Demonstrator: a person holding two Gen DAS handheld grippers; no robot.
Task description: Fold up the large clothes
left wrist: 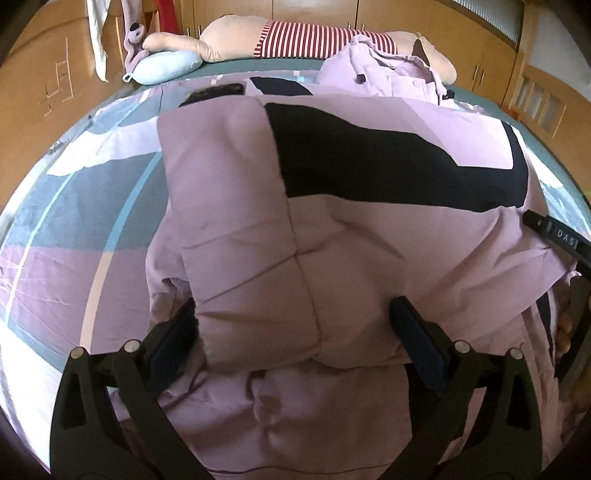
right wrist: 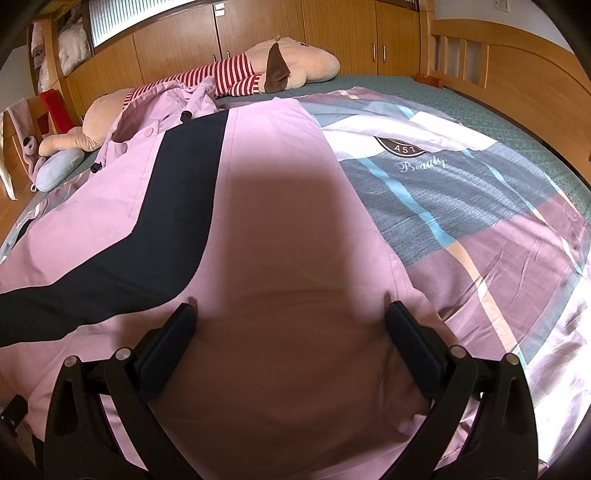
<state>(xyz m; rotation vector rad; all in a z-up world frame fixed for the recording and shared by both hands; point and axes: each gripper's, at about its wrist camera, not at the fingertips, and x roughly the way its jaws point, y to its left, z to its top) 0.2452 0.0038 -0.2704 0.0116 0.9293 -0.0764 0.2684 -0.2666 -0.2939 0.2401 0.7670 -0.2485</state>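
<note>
A bed with a patchwork quilt (right wrist: 461, 206) over a green mattress (right wrist: 491, 122) fills the room. Wooden cabinets (right wrist: 258, 33) line the far wall beside a wooden headboard (right wrist: 517, 74). A striped plush toy (left wrist: 295, 40) lies along the far edge.

Landmark: large beige plush toy w/ red-white striped shirt (left wrist: 295, 40), lying along far edge of bed.

- Small pale-blue rounded cushion (left wrist: 166, 66): just beside plush's limb, at its left end in left wrist view.
- Mauve plush rabbit (left wrist: 133, 37): hanging just above cushion, next to plush's limb.
- Green textured mattress cover (right wrist: 388, 83): under plush, runs along far edge.
- Patchwork bedspread, grey/mauve/white blocks w/ light-blue stripes (right wrist: 461, 192): nearer than plush; oval badge + script "Beauty" on it.
- Wooden cabinet doors w/ metal handles (right wrist: 351, 33): wall behind plush.
- Slatted wooden headboard (right wrist: 498, 62): right of plush's head in right wrist view.
- Red cloth (right wrist: 48, 103): beyond plush's other end, on wooden chair.
</note>
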